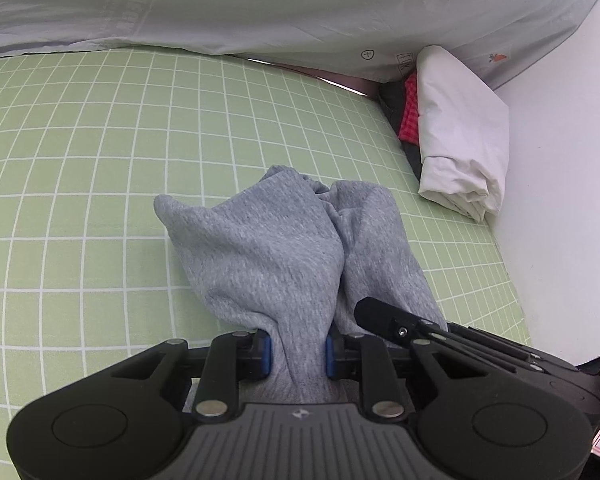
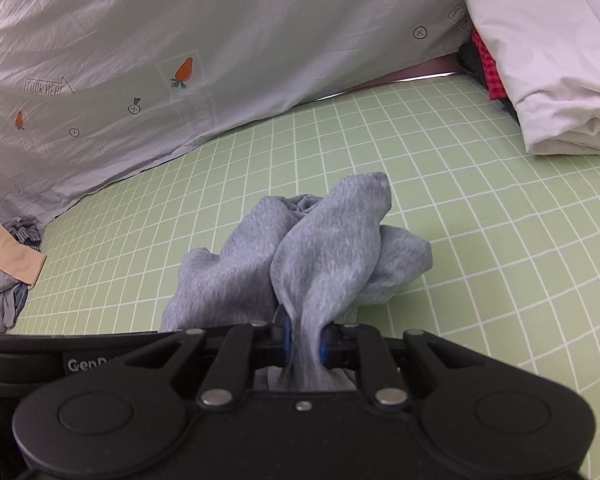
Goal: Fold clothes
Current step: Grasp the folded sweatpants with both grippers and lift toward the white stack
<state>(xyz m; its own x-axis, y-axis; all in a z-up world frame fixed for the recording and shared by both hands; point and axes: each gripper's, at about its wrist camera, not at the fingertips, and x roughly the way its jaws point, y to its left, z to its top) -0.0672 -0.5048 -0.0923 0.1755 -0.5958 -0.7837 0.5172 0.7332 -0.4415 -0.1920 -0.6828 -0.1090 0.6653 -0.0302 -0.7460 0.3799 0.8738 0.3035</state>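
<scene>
A grey knit garment (image 1: 284, 248) hangs bunched over the green checked bed sheet (image 1: 80, 184). My left gripper (image 1: 298, 354) is shut on a gathered fold of it between its blue pads. A black finger of the other gripper (image 1: 384, 316) shows just right of the fold in the left wrist view. In the right wrist view the same grey garment (image 2: 316, 252) droops in two lobes, and my right gripper (image 2: 304, 346) is shut on another pinched fold. The two grippers hold the cloth close together, with its lower end resting on the sheet (image 2: 480, 220).
A pale grey quilt with carrot prints (image 2: 140, 60) lies along the far side of the bed. A folded white cloth (image 1: 456, 136) sits on red and dark clothes (image 1: 408, 112) at the right by a white wall (image 1: 560, 160). Loose clothes (image 2: 8, 268) lie at the left.
</scene>
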